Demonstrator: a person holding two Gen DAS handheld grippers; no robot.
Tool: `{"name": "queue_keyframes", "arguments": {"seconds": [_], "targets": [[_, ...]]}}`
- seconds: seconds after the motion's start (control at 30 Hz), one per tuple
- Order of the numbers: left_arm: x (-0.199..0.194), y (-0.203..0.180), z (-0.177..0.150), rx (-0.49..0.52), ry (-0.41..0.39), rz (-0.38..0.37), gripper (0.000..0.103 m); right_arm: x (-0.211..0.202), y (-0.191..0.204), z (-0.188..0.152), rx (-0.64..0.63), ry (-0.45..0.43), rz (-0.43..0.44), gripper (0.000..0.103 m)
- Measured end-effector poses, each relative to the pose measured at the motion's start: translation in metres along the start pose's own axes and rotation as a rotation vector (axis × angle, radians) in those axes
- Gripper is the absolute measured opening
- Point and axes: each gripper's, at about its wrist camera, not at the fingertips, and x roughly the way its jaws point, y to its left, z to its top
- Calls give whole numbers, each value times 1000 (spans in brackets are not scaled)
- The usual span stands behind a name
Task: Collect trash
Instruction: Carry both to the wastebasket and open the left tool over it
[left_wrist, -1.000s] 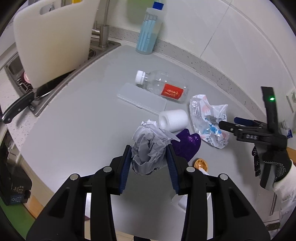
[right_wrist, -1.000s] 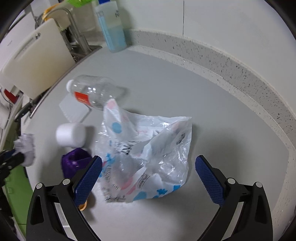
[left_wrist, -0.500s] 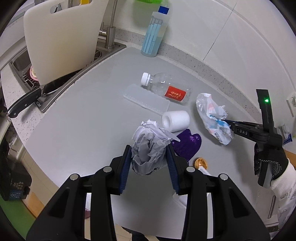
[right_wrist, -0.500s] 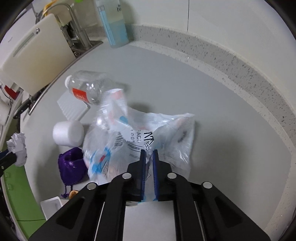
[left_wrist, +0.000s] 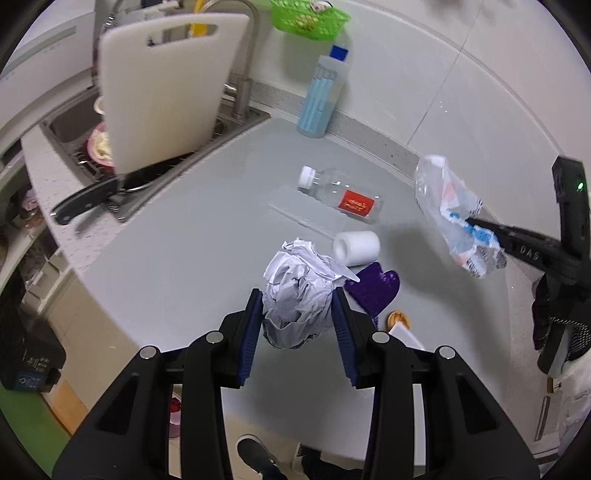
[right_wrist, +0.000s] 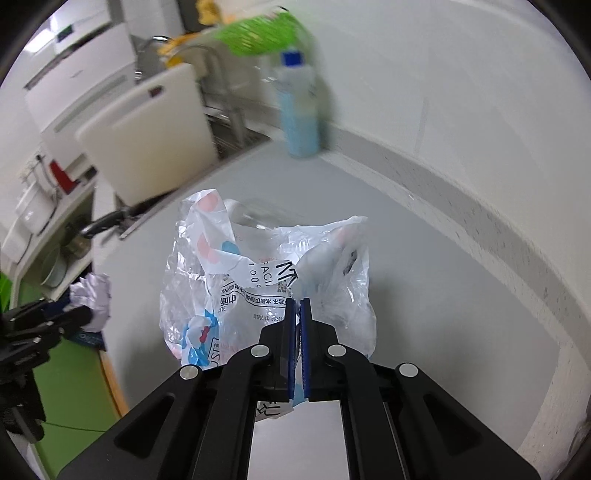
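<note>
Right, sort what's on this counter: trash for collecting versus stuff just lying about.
Trash: crumpled paper, plastic bag, empty bottle, paper roll, purple wrapper.
Lying about: cutting board, knife, blue bottle, green basket.

Counter (left_wrist: 207, 236) open left (bottle (left_wrist: 341, 194) blocks right).

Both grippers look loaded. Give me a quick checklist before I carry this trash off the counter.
1. Left gripper clamped on crumpled white paper ball: ok.
2. Right gripper shut on printed clear plastic bag: ok.
3. Bag lifted clear of grey countertop: ok.
4. Countertop cleared: not ok; clear plastic bottle with red label, white paper roll and purple crumpled wrapper remain.
5. Trash bin located: cannot tell.
</note>
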Motion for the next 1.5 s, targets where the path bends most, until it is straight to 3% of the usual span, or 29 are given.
{"name": "queue_keyframes", "arguments": {"seconds": [0.37, 0.63, 0.87, 1.13, 1.5], "targets": [[-74, 73, -57, -137, -58, 173, 38, 2, 142, -4, -203, -2, 230, 2], [-109, 152, -129, -287, -47, 324, 38, 46, 264, -41, -360, 105, 373, 2], [-105, 222, -200, -405, -7, 398, 38, 99, 344, -86, -448, 197, 417, 2], [-27, 301, -280, -486, 59, 400, 38, 203, 392, -163, -504, 295, 386, 2], [157, 396, -402, -578, 184, 341, 38, 343, 391, -267, -541, 388, 311, 2]]}}
